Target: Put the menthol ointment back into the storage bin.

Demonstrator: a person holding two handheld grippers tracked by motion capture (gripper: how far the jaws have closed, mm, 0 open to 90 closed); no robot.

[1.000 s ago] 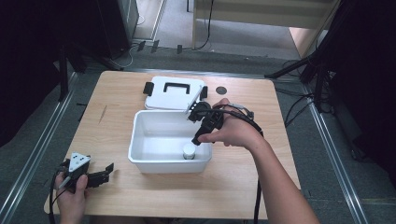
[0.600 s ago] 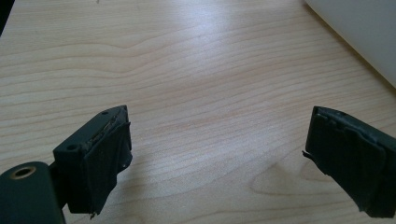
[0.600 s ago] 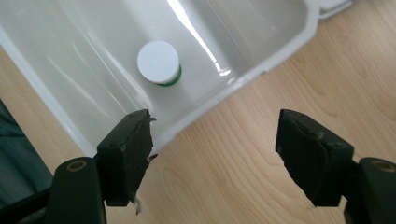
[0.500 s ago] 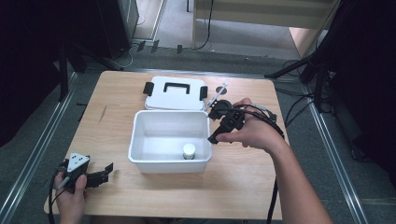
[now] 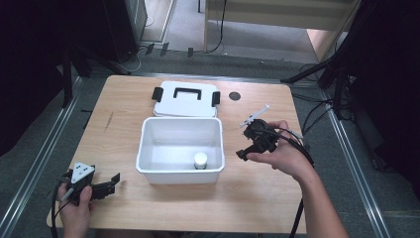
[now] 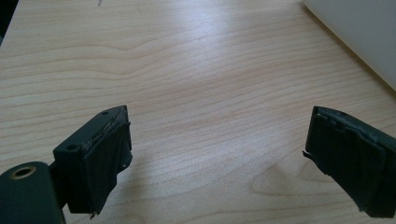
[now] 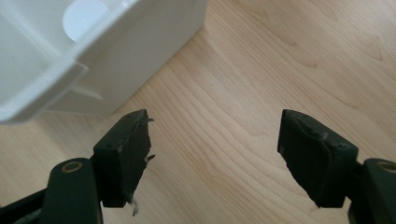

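Sitting mid-bench (image 5: 257, 208), the white tub (image 5: 148, 148) holds a small white jar (image 5: 200, 160); its lid (image 5: 185, 99) lies just behind. Right claw (image 7: 215, 154) hovers beside the tub, jaws wide, empty. Left claw (image 6: 217, 154) rests near the bench's front-left corner, likewise wide and empty.

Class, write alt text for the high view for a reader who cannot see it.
An open white box holding a small white jar sits mid-table, its lid lying behind it. The right gripper hovers beside the box, open; the left gripper rests near the table's front corner.
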